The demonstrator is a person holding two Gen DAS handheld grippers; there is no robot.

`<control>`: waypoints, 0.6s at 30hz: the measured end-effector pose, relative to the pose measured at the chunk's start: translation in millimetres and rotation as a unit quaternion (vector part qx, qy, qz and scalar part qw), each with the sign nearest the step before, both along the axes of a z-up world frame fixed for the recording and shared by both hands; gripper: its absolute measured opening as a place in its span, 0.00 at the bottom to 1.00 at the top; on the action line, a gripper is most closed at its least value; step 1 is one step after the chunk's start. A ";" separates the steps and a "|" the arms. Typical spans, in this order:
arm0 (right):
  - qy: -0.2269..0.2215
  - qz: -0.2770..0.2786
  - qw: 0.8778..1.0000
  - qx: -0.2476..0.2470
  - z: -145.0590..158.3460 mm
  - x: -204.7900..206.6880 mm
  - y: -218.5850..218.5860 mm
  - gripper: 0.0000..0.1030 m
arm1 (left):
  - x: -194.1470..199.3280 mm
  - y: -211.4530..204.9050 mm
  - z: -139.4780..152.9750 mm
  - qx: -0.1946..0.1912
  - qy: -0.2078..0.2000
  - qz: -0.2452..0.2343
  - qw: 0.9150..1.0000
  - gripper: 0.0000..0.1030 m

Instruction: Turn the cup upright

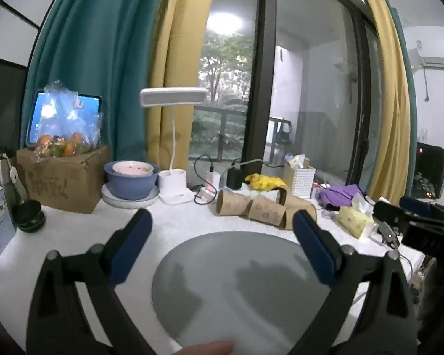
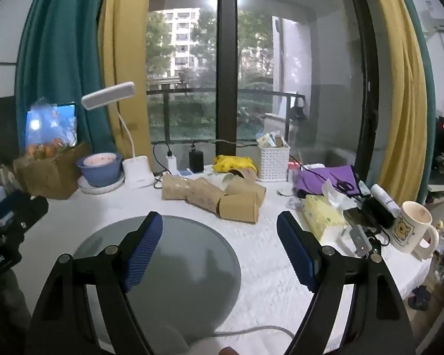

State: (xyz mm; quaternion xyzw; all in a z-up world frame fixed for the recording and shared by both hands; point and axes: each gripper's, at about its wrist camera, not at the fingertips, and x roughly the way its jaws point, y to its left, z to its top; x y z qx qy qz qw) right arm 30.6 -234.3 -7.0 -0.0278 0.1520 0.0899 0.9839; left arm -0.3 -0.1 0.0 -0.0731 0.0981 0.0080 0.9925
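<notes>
Left gripper (image 1: 220, 230) spread wide, nothing between its blue pads (image 1: 133, 245); it hangs over the near part of a round grey mat (image 1: 222, 290) on the white table (image 1: 174, 222). Right gripper (image 2: 220, 236) equally wide, also holding nothing, over the mat's (image 2: 177, 266) right edge.

Cups: a heap of brown paper cups (image 2: 213, 192) lying on their sides at the far edge of the mat, mouths pointing various ways. Nearest one (image 2: 239, 207) lies with its base toward the right gripper. In the left view the same heap (image 1: 263, 207) sits between the two fingers, farther off. Neither gripper touches any cup.

Around: desk lamp (image 2: 127, 136) and blue bowl (image 2: 99, 168) far left; white basket (image 2: 273, 161) behind the heap; tissue pack (image 2: 322, 216) and bear mug (image 2: 411, 226) right.
</notes>
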 end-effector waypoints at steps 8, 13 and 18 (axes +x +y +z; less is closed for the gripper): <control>-0.003 0.007 1.000 0.005 4.3 1.7 3.1 0.80 | -2.0 6.5 -4.0 -0.018 -0.005 0.004 1.000 0.94; -0.002 0.009 1.000 0.012 1.7 2.9 0.8 0.80 | -1.1 1.2 -2.4 0.002 0.008 -0.002 1.000 0.94; -0.003 0.011 1.000 0.011 3.5 1.7 2.6 0.80 | 0.2 -3.4 -1.9 0.013 0.011 -0.008 1.000 0.94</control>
